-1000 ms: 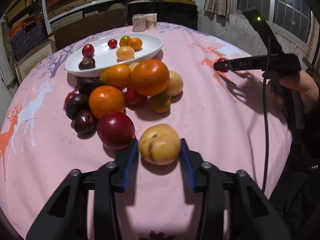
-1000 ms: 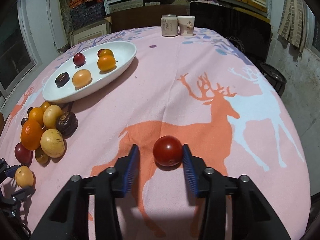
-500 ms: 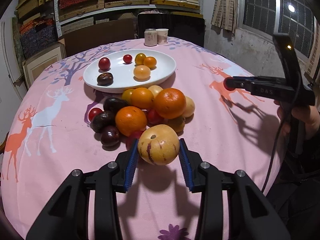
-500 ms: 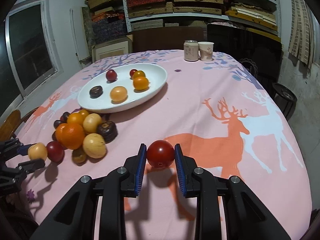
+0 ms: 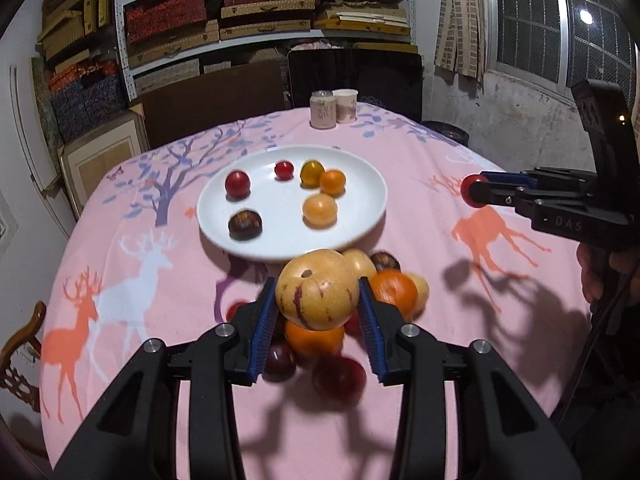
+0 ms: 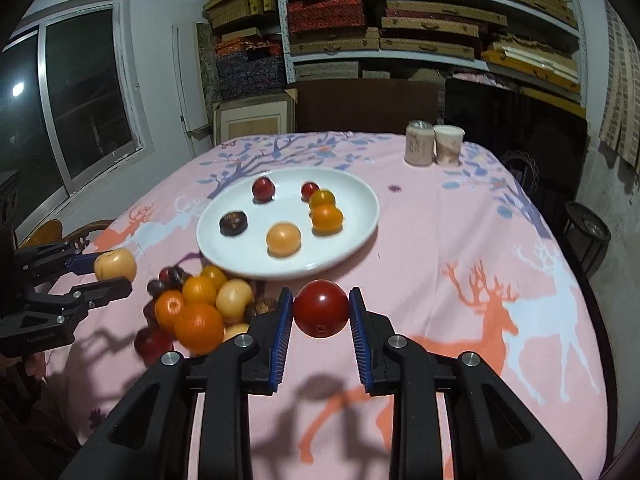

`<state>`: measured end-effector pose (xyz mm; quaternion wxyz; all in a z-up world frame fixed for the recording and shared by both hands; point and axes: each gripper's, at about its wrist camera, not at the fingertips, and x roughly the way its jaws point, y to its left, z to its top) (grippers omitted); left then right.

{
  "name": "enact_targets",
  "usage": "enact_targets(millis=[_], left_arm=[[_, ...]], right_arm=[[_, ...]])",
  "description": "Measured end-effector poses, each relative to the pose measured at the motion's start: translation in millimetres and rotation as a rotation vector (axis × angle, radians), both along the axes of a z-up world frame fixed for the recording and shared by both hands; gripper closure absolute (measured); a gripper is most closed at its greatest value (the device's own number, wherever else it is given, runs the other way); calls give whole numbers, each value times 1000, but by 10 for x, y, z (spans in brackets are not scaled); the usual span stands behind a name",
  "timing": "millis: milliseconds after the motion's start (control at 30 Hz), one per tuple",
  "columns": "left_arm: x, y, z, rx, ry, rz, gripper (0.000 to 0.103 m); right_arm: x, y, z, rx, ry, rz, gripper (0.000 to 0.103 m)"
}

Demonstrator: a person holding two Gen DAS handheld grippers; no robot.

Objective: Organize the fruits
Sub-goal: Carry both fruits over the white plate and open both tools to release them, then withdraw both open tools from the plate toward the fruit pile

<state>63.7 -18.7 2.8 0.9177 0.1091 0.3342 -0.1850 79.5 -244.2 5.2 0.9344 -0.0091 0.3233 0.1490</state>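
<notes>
Both fruits are now off the pink tablecloth (image 6: 460,240). Left gripper (image 5: 317,312) clamped on the yellow purple-streaked fruit (image 5: 316,289), probably a pepino melon; right gripper (image 6: 321,320) clamped on the red tomato (image 6: 321,308). Both lifted, facing the white plate (image 5: 360,224); drop-off likely next.

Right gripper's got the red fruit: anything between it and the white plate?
Nothing visible blocks it. The right gripper holds the red fruit clear of the cloth, near the white plate. The loose fruit pile lies off to the picture's left, outside that path.
</notes>
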Motion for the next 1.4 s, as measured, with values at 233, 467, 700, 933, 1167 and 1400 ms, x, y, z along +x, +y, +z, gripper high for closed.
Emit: enact_targets(millis=[233,467,700,933,1167,1400], left_arm=[[748,-136,-1,18,33,34,64],[1547,-242,-309,45,104,79,64],[1908,-186,-415,20,134,128,51],[1531,-6,-144,-30,75,149,35],[637,68,-248,33,71,84,35],[-148,55,-536,78,87,6,35]], right_arm=[[602,262,97,0,2,21,75],[1219,432,-207,-8,73,8,74],[1279,542,-236,-4,33,44,46],[1015,359,-124,58,17,20,46],[494,222,-125,99,36,4,45],[-75,318,-316,62,56,42,45]])
